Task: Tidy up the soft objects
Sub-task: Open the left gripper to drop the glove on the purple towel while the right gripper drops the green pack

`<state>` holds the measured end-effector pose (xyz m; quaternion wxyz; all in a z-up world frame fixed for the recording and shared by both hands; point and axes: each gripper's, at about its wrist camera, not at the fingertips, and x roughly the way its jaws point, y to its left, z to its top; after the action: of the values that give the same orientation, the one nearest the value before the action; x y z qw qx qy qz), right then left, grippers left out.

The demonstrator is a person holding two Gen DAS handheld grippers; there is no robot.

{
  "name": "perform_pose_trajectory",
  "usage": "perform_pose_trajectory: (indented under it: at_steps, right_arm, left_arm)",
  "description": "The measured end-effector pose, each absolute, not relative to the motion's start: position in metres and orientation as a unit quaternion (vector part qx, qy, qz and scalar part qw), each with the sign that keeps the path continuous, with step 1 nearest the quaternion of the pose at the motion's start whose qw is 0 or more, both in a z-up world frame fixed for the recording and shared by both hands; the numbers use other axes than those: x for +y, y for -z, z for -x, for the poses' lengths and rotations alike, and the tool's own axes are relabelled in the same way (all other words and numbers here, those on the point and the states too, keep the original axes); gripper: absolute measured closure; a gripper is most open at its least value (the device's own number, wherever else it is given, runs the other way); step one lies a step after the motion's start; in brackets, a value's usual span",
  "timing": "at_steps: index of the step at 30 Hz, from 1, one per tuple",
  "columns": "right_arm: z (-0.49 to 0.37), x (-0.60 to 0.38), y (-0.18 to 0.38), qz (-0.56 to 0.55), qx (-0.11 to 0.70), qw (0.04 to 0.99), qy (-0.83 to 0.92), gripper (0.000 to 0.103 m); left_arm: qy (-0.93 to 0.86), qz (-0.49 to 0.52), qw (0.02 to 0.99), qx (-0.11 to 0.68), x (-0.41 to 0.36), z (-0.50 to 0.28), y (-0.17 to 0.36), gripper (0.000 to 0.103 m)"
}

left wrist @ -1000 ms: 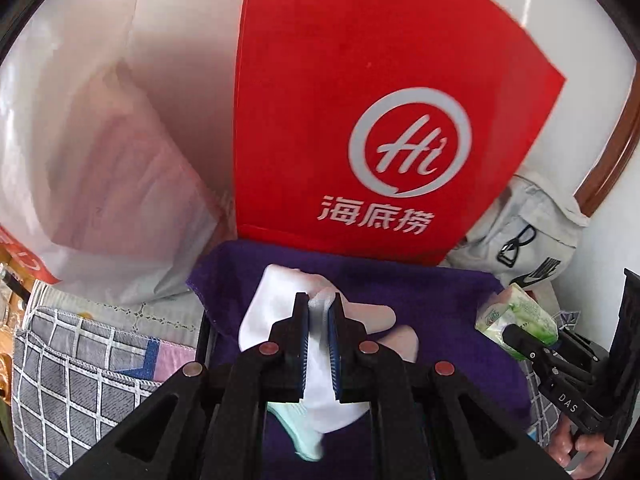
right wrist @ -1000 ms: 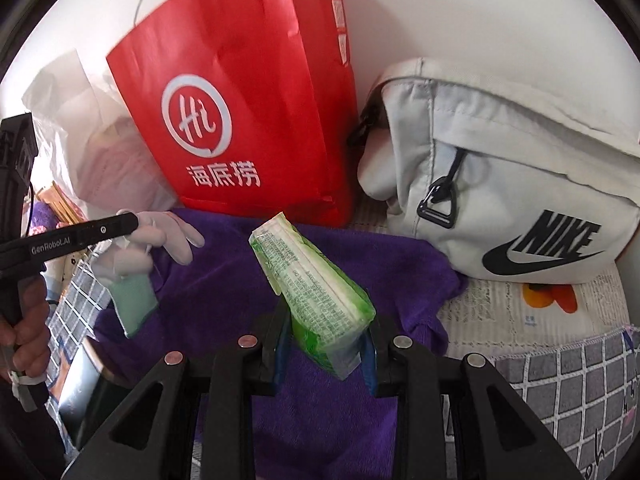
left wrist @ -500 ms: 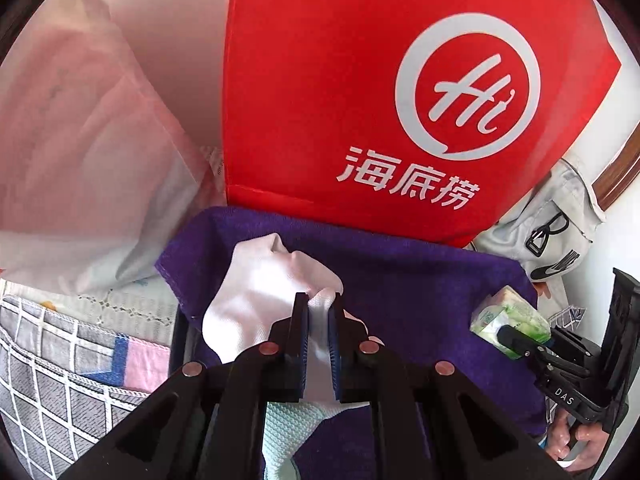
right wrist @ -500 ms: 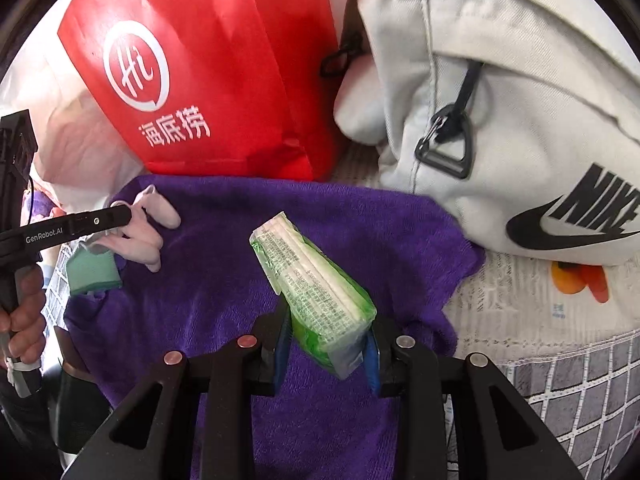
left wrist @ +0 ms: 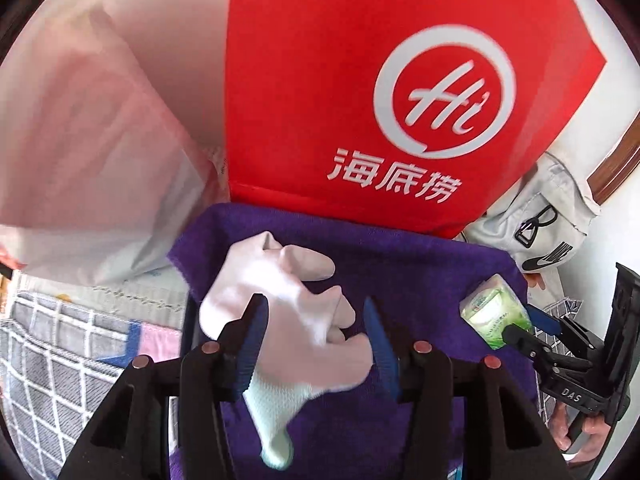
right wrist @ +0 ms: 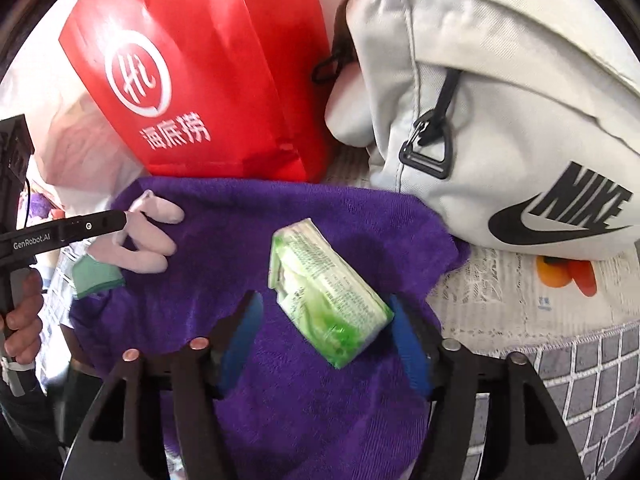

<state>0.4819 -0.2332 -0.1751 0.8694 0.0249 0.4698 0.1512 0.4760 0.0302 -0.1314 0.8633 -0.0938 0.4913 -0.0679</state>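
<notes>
Two grippers observed above purple towel (right wrist: 304, 400), both pointed steeply down. Left gripper (left wrist: 314, 334): jaws opening, spread apart; white glove (left wrist: 288, 320) with pale green cuff between them, lying on towel near its left edge, touching the left pad, clear of the right pad; grip released. Right gripper (right wrist: 328, 340): jaws opening, spread wide; green tissue pack (right wrist: 324, 296) between them, resting tilted on towel, its lower right end against or just beside the right pad, left pad well clear; grip released. Red paper bag (left wrist: 360, 80) standing behind towel. Grey sling bag (right wrist: 500, 120) to the right of red bag, touching towel's far right corner. White plastic bag (left wrist: 80, 152) to the left of red bag. Checked grey cloth (left wrist: 48, 360) under towel's near sides.
</notes>
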Motion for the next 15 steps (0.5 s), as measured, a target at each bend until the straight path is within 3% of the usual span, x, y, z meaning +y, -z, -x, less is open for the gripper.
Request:
perform_pose_trajectory:
  at_steps: [15]
  right_arm:
    - [-0.378, -0.23, 0.099, 0.009, 0.398, 0.912, -0.105, 0.029]
  left_arm:
    - [0.063, 0.082, 0.894, 0.436, 0.047, -0.368, 0.054, 0.054]
